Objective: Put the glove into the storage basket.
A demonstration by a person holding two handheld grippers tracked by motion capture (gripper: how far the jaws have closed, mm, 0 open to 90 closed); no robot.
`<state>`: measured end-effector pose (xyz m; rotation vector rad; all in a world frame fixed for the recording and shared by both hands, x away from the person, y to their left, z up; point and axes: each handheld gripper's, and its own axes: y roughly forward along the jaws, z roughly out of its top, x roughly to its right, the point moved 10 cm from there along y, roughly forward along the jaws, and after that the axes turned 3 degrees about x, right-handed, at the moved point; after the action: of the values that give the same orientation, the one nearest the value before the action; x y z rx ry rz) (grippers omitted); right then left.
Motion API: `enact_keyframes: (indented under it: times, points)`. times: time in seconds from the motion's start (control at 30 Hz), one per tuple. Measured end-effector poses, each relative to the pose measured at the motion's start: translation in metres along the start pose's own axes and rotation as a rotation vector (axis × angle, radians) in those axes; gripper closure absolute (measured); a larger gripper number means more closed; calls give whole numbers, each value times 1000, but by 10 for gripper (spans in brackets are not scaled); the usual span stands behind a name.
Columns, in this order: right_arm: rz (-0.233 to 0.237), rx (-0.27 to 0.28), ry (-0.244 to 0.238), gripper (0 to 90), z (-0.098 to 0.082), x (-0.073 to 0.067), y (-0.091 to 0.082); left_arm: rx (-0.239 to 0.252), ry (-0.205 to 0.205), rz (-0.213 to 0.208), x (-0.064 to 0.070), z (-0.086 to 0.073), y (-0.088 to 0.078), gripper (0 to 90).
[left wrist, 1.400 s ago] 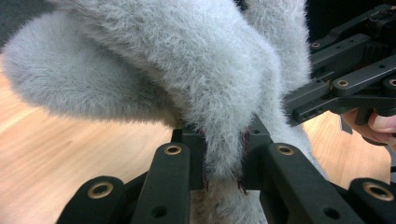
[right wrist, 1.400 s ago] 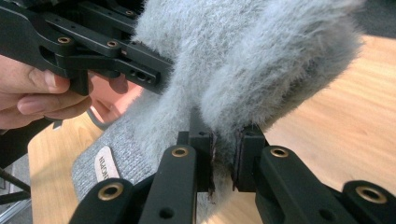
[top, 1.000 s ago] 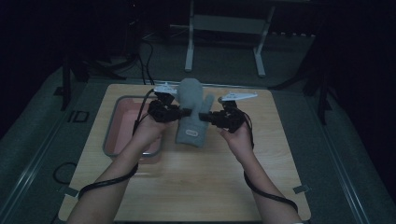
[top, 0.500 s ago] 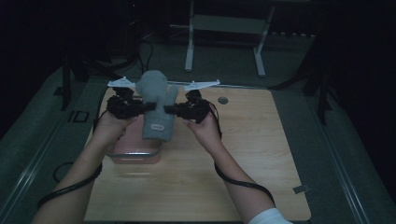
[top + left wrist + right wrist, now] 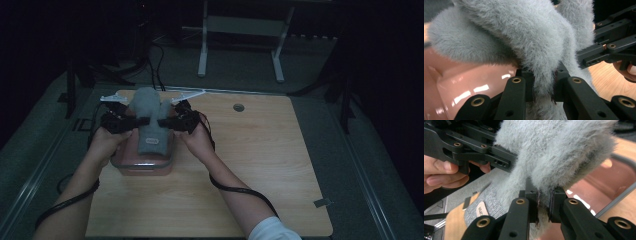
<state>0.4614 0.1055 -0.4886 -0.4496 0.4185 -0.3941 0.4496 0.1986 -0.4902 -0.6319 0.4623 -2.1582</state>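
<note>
I have the fluffy grey plush slipper pinched from both sides — left tongs and right tongs each clamped tight on a fold of its pile. It hangs at left of centre in the high view, over the glossy pink rectangular plastic bin on the pale wooden table. I'd lower both hands evenly, heel first, so the soft fur doesn't snag the hard rim.

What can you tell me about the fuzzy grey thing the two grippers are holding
The fuzzy grey thing looks like a soft item of plush, long-piled fabric with a flatter knit part bearing a small pale label. It hangs lengthwise over the pink container at the table's left. The left gripper and right gripper each pinch a fold of its fur from opposite sides.
</note>
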Motion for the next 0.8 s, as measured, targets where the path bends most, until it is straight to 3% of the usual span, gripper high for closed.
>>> enact_keyframes:
  times: [0.3, 0.43, 0.57, 0.7, 0.8]
  points:
    - [-40, -94, 31, 813, -32, 14, 36, -87, -59, 10, -24, -37, 22, 776]
    - [-70, -135, 28, 813, -42, 18, 47, -122, -65, 30, -30, -44, 29, 775]
    - [-108, -190, 35, 812, -51, 24, 61, -180, -75, 65, -38, -51, 37, 767]
    - [-135, -220, 41, 796, -53, 28, 64, -241, -42, 134, -41, -54, 47, 757]
    - [-158, -242, 47, 742, -56, 32, 66, -253, -33, 171, -43, -55, 51, 708]
